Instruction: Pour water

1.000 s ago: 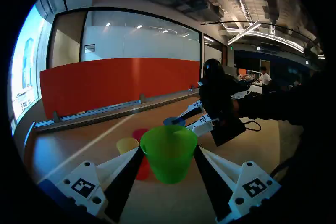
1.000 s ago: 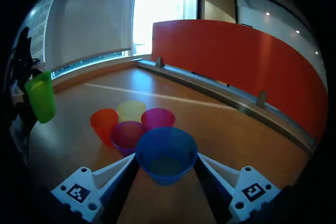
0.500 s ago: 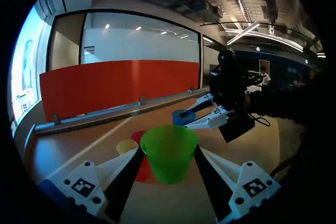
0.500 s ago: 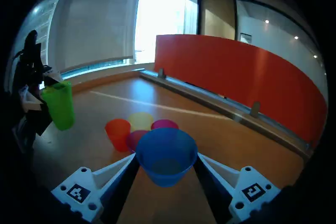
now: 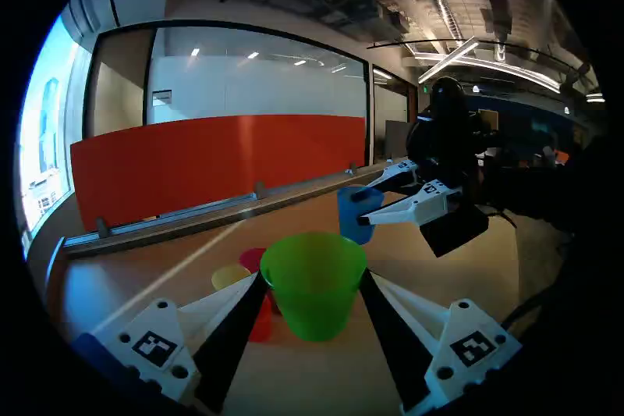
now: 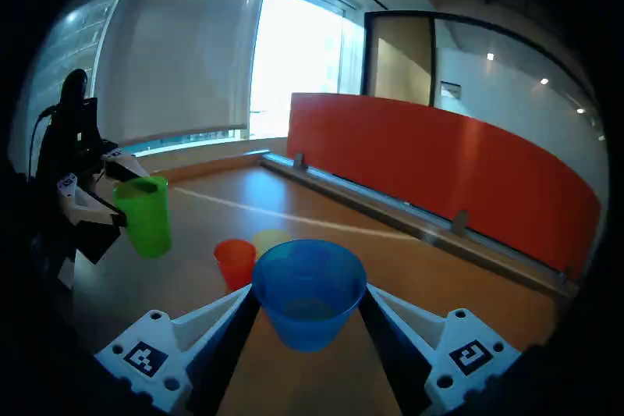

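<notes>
1. The left tool [image 5: 313, 282] is closed narrow on a green cup [image 5: 313, 295], one finger pressing on each side of the cup's wall just below the rim.
2. The green cup stands upright between those fingers, mouth up.
3. The right tool [image 6: 309, 291] grips a blue cup [image 6: 309, 303] the same way, a finger tight against each side, and this cup is upright too.
4. Whether the blue cup has water in it cannot be told from the right gripper view.
5. In the left gripper view the blue cup hangs in the air beyond the green one and to its right, the two apart.
6. An orange cup [image 6: 235, 260] and a yellow cup [image 6: 271, 240] stand close together on the wooden counter [image 6: 437, 283], below and between the two held cups.
7. A long red partition [image 6: 483, 174] runs along the counter's far edge.
</notes>
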Motion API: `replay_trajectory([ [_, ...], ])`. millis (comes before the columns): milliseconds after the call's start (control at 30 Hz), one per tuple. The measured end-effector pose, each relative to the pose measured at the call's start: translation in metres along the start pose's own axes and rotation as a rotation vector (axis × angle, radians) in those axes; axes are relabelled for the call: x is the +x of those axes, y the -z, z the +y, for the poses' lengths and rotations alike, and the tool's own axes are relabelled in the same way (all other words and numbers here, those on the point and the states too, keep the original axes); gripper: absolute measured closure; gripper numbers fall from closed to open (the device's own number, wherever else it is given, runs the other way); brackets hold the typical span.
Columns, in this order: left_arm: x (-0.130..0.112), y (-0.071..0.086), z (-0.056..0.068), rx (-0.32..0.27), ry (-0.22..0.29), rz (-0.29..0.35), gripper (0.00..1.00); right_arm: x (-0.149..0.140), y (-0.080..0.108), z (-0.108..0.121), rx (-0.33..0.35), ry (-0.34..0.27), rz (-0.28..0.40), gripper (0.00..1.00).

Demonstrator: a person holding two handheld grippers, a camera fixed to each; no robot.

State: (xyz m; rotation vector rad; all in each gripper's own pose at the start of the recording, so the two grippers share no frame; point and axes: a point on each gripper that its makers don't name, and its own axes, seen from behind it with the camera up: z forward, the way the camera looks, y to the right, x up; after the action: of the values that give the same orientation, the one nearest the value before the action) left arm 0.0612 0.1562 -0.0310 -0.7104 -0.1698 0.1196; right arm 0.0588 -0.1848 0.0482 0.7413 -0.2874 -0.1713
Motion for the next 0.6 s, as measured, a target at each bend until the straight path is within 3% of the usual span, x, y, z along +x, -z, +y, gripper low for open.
replay_trajectory([
  [600, 0.007, -0.003, 0.009, -0.007, -0.013, 0.012, 0.15, 0.023, 0.036, 0.0, -0.037, -0.021, 0.111, 0.11],
])
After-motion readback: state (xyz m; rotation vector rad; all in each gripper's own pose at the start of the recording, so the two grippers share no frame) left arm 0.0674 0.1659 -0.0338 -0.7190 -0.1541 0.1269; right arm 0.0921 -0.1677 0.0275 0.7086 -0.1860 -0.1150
